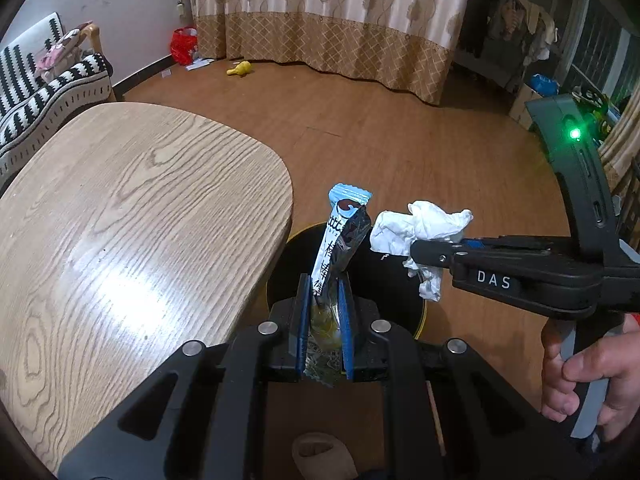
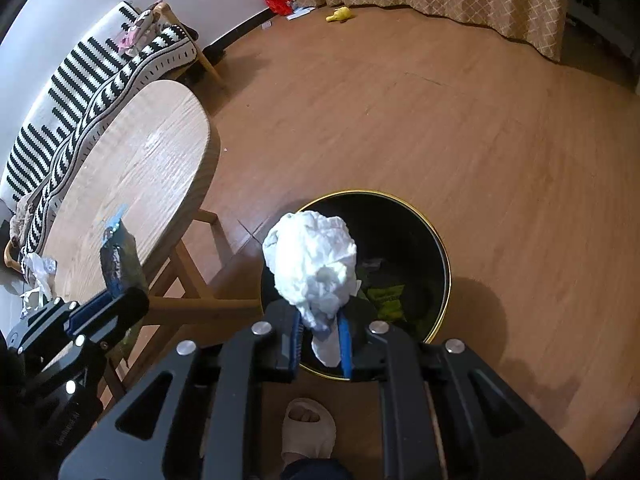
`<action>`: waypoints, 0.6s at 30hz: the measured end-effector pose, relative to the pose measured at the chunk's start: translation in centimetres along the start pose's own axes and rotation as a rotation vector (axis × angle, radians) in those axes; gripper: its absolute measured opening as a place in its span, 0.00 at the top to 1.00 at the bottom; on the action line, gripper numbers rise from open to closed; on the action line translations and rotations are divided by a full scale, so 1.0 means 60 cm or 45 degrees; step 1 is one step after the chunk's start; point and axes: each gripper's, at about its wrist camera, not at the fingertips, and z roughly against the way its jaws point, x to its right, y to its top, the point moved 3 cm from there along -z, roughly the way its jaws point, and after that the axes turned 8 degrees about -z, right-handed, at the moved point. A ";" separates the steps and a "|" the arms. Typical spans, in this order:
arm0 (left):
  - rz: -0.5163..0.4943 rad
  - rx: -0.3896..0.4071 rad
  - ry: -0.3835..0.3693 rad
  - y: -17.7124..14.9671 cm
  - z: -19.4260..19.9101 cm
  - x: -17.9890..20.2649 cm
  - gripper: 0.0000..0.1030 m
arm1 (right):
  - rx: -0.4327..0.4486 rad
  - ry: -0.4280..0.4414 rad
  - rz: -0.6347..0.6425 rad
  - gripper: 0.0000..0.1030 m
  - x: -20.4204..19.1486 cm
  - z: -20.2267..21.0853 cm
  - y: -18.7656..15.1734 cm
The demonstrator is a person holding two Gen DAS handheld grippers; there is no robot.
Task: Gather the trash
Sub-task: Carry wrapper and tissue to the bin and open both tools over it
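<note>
Left gripper (image 1: 325, 300): jaws clamped on snack wrapper (image 1: 340, 236), held upright above black trash bin (image 2: 436, 240). Right gripper (image 2: 320, 332): jaws clamped on crumpled white tissue (image 2: 316, 260), over the bin opening. Wooden table (image 1: 132, 216) stands just beside the bin.

Both views sit just behind their own claw, looking steeply down and forward over a black bin (image 2: 434, 240) close below. Left view faces across the table (image 1: 140, 208) toward curtains (image 1: 332, 20). Shared: bin, table, wood floor (image 2: 440, 120), striped sofa (image 2: 92, 76).
</note>
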 end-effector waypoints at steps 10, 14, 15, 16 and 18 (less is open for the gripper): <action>0.002 -0.003 -0.005 0.003 -0.001 0.000 0.88 | 0.050 0.018 -0.031 0.39 0.005 0.014 0.003; 0.005 -0.005 -0.012 0.009 -0.006 0.002 0.88 | 0.051 0.024 -0.056 0.35 0.008 0.014 0.004; 0.004 -0.007 -0.015 0.011 -0.009 0.004 0.88 | 0.060 0.023 -0.066 0.33 0.011 0.016 0.005; 0.004 -0.009 -0.018 0.012 -0.012 0.007 0.88 | 0.070 0.019 -0.079 0.32 0.016 0.019 0.007; 0.005 -0.015 -0.032 0.015 -0.021 0.014 0.88 | 0.091 0.010 -0.113 0.28 0.025 0.024 0.008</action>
